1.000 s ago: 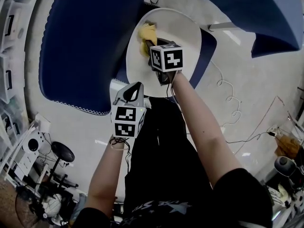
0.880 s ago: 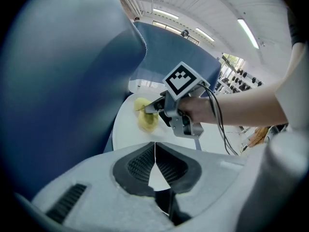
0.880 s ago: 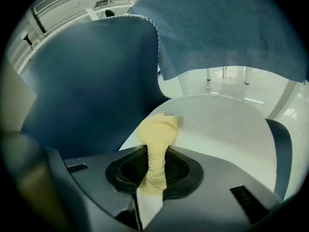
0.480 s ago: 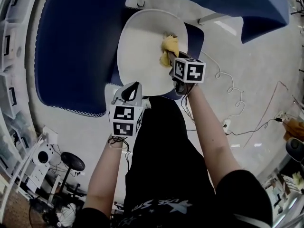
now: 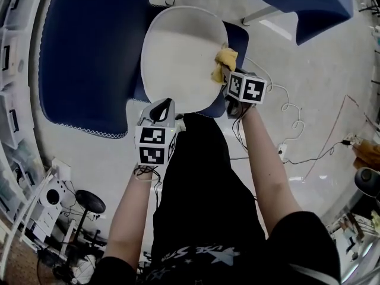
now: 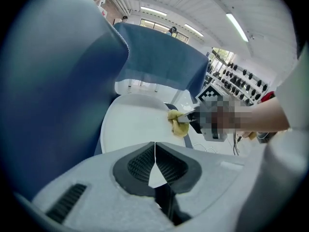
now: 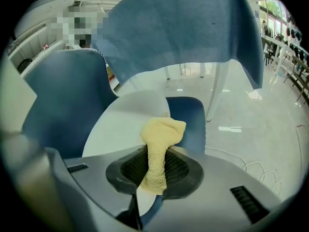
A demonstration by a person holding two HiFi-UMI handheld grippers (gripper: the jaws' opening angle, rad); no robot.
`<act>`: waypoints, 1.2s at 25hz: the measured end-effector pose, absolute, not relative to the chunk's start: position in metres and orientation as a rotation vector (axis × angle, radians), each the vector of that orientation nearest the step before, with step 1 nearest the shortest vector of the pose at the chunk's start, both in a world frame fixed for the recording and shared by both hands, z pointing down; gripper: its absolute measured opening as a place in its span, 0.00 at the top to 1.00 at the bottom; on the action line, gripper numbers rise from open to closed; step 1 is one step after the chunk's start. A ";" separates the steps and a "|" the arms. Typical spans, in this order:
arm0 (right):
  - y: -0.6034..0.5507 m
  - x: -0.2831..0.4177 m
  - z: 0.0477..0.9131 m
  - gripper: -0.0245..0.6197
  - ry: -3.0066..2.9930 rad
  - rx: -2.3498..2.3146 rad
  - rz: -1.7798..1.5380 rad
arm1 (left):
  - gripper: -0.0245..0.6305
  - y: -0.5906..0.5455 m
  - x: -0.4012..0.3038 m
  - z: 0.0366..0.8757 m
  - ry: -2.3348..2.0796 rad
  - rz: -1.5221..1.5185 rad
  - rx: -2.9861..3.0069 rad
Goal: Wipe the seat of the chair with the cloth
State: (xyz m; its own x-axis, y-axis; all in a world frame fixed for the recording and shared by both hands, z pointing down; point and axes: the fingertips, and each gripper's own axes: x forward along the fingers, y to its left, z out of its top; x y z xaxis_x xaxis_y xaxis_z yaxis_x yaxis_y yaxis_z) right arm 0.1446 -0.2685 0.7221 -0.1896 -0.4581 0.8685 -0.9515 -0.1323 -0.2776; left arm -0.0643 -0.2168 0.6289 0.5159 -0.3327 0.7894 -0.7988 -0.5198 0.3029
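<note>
The white round chair seat (image 5: 178,55) lies below me, with blue upholstery behind it. My right gripper (image 5: 228,79) is shut on a yellow cloth (image 5: 224,63) and presses it on the seat's right edge. In the right gripper view the cloth (image 7: 159,146) runs up between the jaws and bunches over the seat (image 7: 120,129). My left gripper (image 5: 159,113) hovers at the seat's near edge, jaws shut with nothing between them. The left gripper view shows the seat (image 6: 135,124), the cloth (image 6: 177,122) and my left gripper (image 6: 154,153).
A large dark blue cushioned surface (image 5: 83,58) wraps the seat's left and far sides. A white cable (image 5: 285,108) trails over the pale floor at right. Stools and equipment (image 5: 65,200) stand at the lower left.
My right gripper has dragged the yellow cloth across the seat, from the far middle to the right edge. The left gripper has stayed at the near edge.
</note>
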 end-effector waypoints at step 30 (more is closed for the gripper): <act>-0.259 -0.066 0.725 0.85 -1.931 1.086 1.082 | 0.93 -0.173 -0.137 0.638 -1.025 0.828 1.993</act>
